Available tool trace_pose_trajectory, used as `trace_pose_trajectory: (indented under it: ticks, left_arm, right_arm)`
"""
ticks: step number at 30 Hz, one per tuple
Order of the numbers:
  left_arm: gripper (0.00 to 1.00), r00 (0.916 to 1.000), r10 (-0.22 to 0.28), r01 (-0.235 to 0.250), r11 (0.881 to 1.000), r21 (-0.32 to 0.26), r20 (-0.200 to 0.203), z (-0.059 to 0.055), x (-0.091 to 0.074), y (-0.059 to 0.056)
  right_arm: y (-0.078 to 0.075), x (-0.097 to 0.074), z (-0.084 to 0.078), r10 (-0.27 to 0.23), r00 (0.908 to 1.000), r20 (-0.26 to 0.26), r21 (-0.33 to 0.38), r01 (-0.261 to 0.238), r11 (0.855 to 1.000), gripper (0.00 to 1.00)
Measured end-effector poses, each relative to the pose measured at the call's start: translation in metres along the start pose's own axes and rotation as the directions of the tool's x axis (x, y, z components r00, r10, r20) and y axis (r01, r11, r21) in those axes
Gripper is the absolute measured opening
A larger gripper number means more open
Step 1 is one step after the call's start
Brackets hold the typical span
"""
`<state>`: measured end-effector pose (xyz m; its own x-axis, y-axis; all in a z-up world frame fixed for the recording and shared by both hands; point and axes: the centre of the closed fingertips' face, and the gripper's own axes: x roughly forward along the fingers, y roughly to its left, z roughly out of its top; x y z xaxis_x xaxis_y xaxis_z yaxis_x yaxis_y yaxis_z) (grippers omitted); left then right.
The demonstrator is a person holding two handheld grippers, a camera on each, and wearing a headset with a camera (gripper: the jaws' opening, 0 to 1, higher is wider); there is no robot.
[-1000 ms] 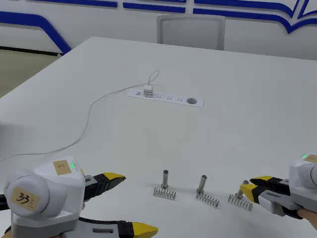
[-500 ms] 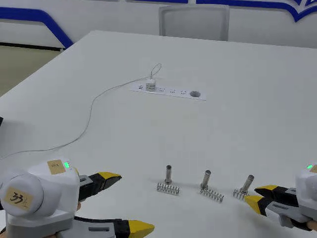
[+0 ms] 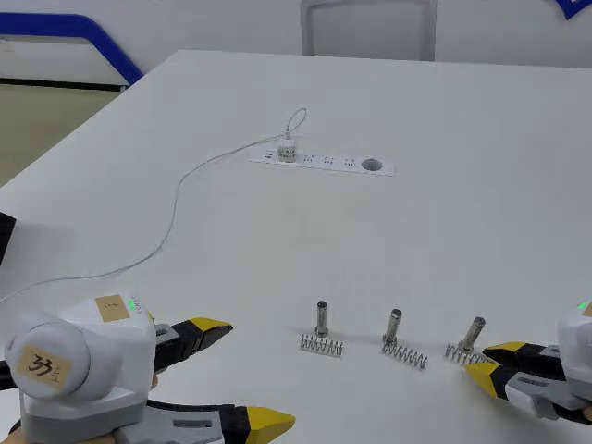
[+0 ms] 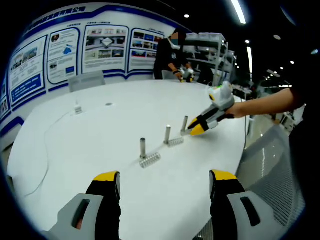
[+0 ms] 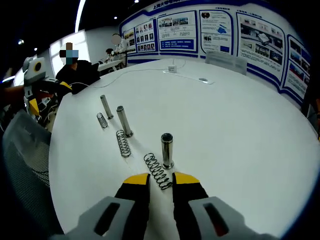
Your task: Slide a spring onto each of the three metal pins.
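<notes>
- The left gripper (image 3: 248, 375), grey-bodied with black jaws tipped in yellow, is sitting at the lower left of the head view. Its jaws are gaping wide and holding nothing, well apart from the pins. In the left gripper view, bare white tabletop (image 4: 75, 150) is showing between them.
- The left pin (image 3: 322, 316), a short upright silver metal cylinder, is standing just below the centre of the frame. The left spring (image 3: 321, 345), a small coil of steel wire, is lying flat on the table just in front of the pin's base and is not threaded on.
- The middle pin (image 3: 393, 326), of the same make, is standing just to the right. The middle spring (image 3: 404, 354) is lying at its foot, also off the pin.
- The right pin (image 3: 474, 331) is standing toward the lower right. The right spring (image 3: 460, 352) is lying at its base, with one end running toward the yellow tips beside it.
- The right gripper (image 3: 492, 360) is coming in from the lower right edge. In the right gripper view its jaws are standing nearly together with a slim gap, and the near end of the right spring is reaching into that gap. Cannot tell whether the jaws are pinching the coil or merely straddling it.
- Progress: none of the three pins is carrying a spring.
- Judgement: the first pick-up, of the right spring, is under way, and all three threadings are left to do.
</notes>
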<state>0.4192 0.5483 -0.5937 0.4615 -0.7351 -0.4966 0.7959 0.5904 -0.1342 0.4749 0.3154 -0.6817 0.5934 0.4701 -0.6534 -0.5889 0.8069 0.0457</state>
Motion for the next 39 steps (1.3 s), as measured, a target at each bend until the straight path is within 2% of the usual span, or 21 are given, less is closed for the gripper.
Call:
trace_pose_trajectory:
  ticks: [5, 12, 19, 21, 27, 29, 37, 39]
  left_arm:
    - [0.75, 1.0000, 0.001, -0.001, 1.000, 0.003, -0.004, 0.000, -0.001, 0.001]
    - [0.76, 0.9999, 0.010, -0.010, 1.000, 0.007, -0.005, 0.000, -0.004, 0.005]
    - [0.76, 1.0000, 0.008, -0.008, 1.000, 0.012, 0.002, 0.004, -0.003, 0.005]
    - [0.76, 1.0000, 0.005, -0.005, 1.000, 0.015, 0.004, 0.006, -0.003, 0.004]
    - [0.76, 1.0000, -0.002, 0.001, 1.000, 0.026, 0.006, 0.008, -0.002, 0.002]
    - [0.76, 1.0000, -0.004, 0.004, 1.000, 0.029, 0.007, 0.008, -0.002, 0.001]
    - [0.76, 0.9999, -0.016, 0.016, 0.999, 0.042, -0.003, 0.007, -0.001, -0.002]
    - [0.76, 0.9997, -0.021, 0.021, 0.999, 0.032, 0.013, 0.011, -0.001, -0.004]
  right_arm:
    - [0.002, 0.001, -0.005, 0.012, 0.9998, -0.018, -0.016, -0.012, 1.000, 0.18]
    - [0.004, 0.002, -0.006, 0.016, 0.9998, -0.014, -0.036, -0.016, 0.999, 0.12]
    - [0.003, 0.000, -0.008, -0.001, 0.9993, -0.038, -0.053, -0.001, 0.999, 0.12]
    - [0.002, -0.003, -0.009, -0.009, 0.9988, -0.049, -0.059, 0.006, 0.998, 0.11]
    - [0.004, -0.010, -0.004, -0.008, 0.9993, -0.037, -0.089, 0.004, 0.996, 0.11]
    - [0.006, -0.012, -0.005, -0.001, 0.9989, -0.046, -0.116, -0.005, 0.993, 0.11]
    - [0.018, -0.025, -0.004, 0.018, 0.9981, -0.059, -0.148, -0.027, 0.989, 0.11]
    - [0.021, -0.029, -0.002, 0.018, 0.9981, -0.059, -0.156, -0.027, 0.987, 0.11]
